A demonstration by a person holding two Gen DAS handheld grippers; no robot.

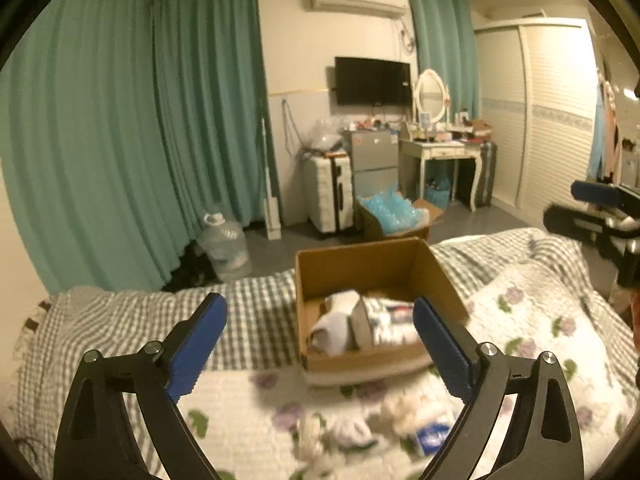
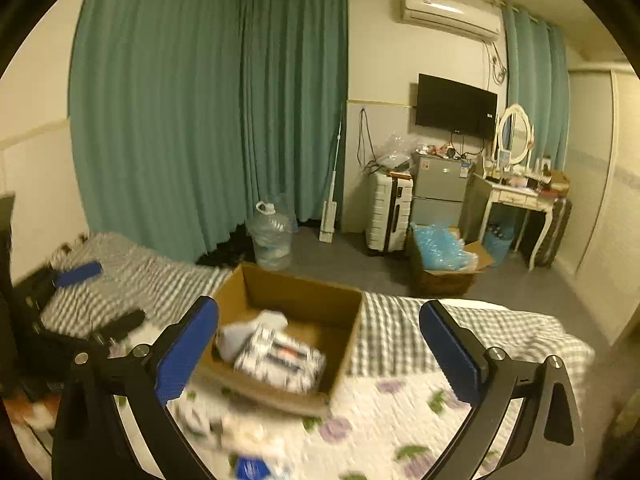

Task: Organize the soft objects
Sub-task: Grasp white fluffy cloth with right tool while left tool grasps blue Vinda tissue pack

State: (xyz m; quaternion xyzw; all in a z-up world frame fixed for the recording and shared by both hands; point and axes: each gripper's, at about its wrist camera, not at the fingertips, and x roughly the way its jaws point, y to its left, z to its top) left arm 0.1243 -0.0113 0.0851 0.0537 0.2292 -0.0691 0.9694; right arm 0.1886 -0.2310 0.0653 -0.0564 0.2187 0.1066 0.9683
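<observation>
Left tongs [image 1: 320,330]: blue-padded black jaws spread wide, gripping nothing, held above the bed, aimed at the box
Right tongs [image 2: 320,334]: blue pads spread wide too, nothing between them, above the near side of the box; also seen at the right edge of the left wrist view
Open brown cardboard box [image 1: 362,266]: sits on the bed, flaps up, partly filled
In the box: rolled white soft item [image 1: 334,326] on the left, touching a white bundle with dark and red print [image 1: 386,320] on its right
Loose pile of white soft items [image 1: 360,426]: on the quilt in front of the box, near the tongs, blurred; a small blue-and-white pack [image 1: 434,436] lies in it
Bed [image 1: 256,316]: grey-and-white checked sheet, with a white quilt with purple flowers [image 1: 532,316] over the near part
Background: teal curtains [image 1: 120,120], black wall TV [image 1: 373,80]
</observation>
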